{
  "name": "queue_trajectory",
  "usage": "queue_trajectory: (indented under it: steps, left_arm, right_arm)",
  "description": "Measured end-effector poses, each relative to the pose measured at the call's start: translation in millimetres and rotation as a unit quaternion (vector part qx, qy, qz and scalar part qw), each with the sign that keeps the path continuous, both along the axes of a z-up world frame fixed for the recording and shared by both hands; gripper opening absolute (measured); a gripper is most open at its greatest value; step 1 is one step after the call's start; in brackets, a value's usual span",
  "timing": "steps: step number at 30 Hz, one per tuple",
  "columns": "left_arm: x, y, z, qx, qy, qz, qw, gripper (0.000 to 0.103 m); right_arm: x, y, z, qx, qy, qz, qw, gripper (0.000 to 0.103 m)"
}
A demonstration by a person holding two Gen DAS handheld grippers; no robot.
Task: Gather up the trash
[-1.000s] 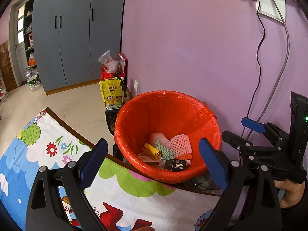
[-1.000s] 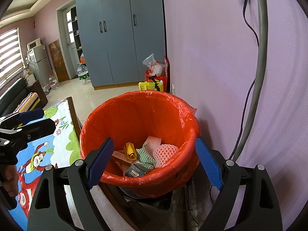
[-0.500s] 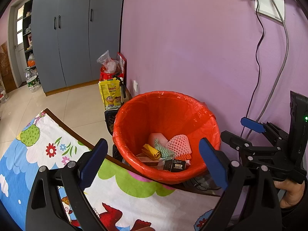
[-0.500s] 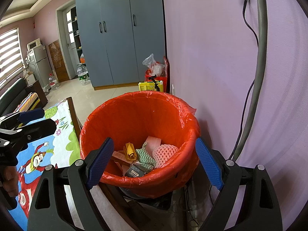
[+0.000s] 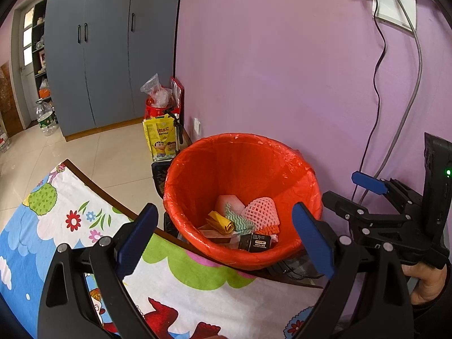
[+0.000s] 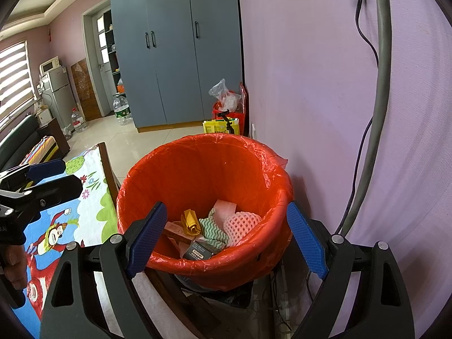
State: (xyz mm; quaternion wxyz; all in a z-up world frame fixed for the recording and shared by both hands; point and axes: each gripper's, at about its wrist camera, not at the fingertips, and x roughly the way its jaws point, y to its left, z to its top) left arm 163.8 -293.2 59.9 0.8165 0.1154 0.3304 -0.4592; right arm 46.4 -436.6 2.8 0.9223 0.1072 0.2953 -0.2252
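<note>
A bin with a red plastic liner point(image 5: 243, 152) point(image 6: 203, 147) stands against the purple wall, just past the table's edge. Inside lie a pink foam net point(image 5: 261, 214) point(image 6: 240, 223), a yellow wrapper point(image 5: 219, 221) point(image 6: 192, 221), a green zigzag cloth point(image 5: 237, 221) point(image 6: 210, 227) and a small black box point(image 5: 257, 241) point(image 6: 199, 250). My left gripper point(image 5: 223, 236) hovers open over the table's edge in front of the bin, nothing between its blue pads. My right gripper point(image 6: 226, 236) is open and empty too, held at the bin's near rim.
The table wears a cartoon-print cloth point(image 5: 84, 226) point(image 6: 67, 212). Cables point(image 5: 406, 90) hang down the wall to the right of the bin. Behind the bin sit a yellow bag point(image 5: 161, 138), a red bag point(image 5: 161, 104) and a grey wardrobe point(image 5: 113, 50). Water bottles point(image 6: 121, 110) stand on the tiled floor.
</note>
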Motion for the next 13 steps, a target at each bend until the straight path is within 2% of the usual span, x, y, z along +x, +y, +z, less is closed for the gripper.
queue_trajectory:
  steps: [8, 13]
  left_arm:
    - [-1.8, 0.2, 0.6, 0.01, -0.014, 0.0, 0.9999, 0.092]
    - [-1.0, 3.5, 0.9, 0.006, -0.012, 0.002, 0.9999, 0.098]
  right_arm:
    - [-0.2, 0.2, -0.3, 0.0, 0.0, 0.0, 1.0, 0.082]
    - [1.2, -0.5, 0.8, 0.0, 0.0, 0.001, 1.0, 0.082]
